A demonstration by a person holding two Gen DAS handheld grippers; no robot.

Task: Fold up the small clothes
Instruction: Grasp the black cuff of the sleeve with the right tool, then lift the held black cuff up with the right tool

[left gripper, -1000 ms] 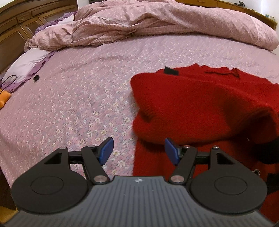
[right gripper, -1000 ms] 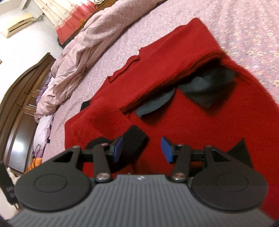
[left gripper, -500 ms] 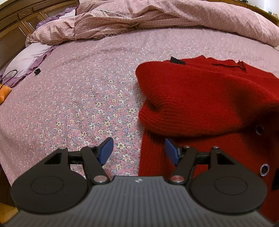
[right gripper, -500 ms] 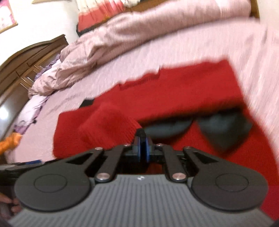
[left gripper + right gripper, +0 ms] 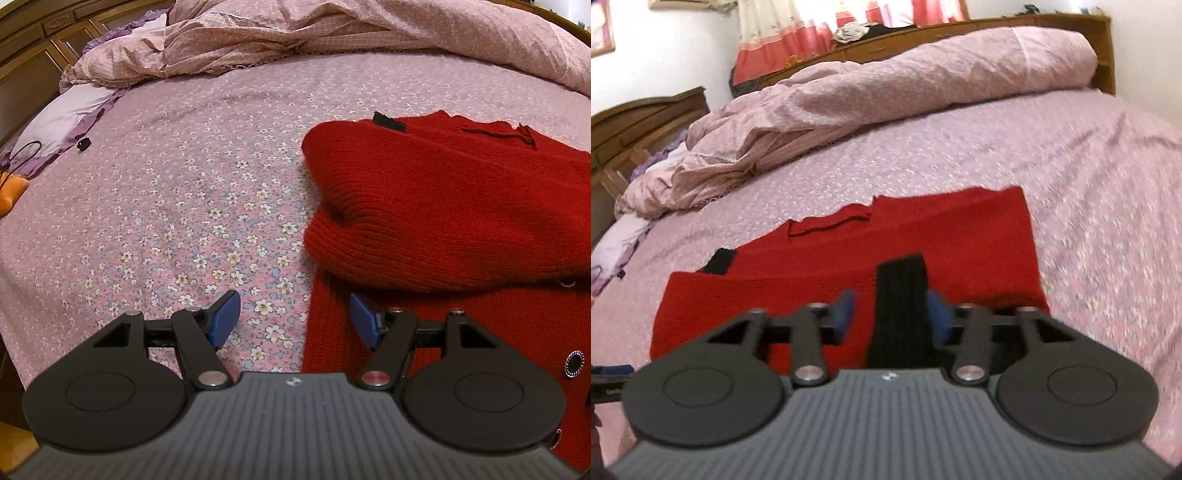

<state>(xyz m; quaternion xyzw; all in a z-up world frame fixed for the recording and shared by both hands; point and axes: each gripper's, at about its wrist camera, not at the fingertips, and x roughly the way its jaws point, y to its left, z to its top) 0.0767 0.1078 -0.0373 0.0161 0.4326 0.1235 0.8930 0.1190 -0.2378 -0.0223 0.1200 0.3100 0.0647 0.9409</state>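
Note:
A red knitted cardigan (image 5: 461, 206) with black trim lies on the flowered bedsheet (image 5: 166, 192), its left sleeve folded over the body. My left gripper (image 5: 293, 321) is open and empty, low over the cardigan's left front edge. In the right wrist view the cardigan (image 5: 923, 229) lies flat and a black cuff (image 5: 901, 295) stands between the blue pads. My right gripper (image 5: 890, 314) is open around the cuff, its pads apart from it. Round buttons (image 5: 574, 363) show at the right.
A crumpled pink duvet (image 5: 332, 33) lies along the far side of the bed, also in the right wrist view (image 5: 886, 96). A lilac pillow (image 5: 62, 118), a black cable and an orange object (image 5: 11, 190) sit at the left. A wooden headboard (image 5: 646, 110) stands behind.
My right gripper shut on the black cuff half a second ago, swung it over the cardigan body and now stands open around it. My left gripper has tilted slightly and stayed open.

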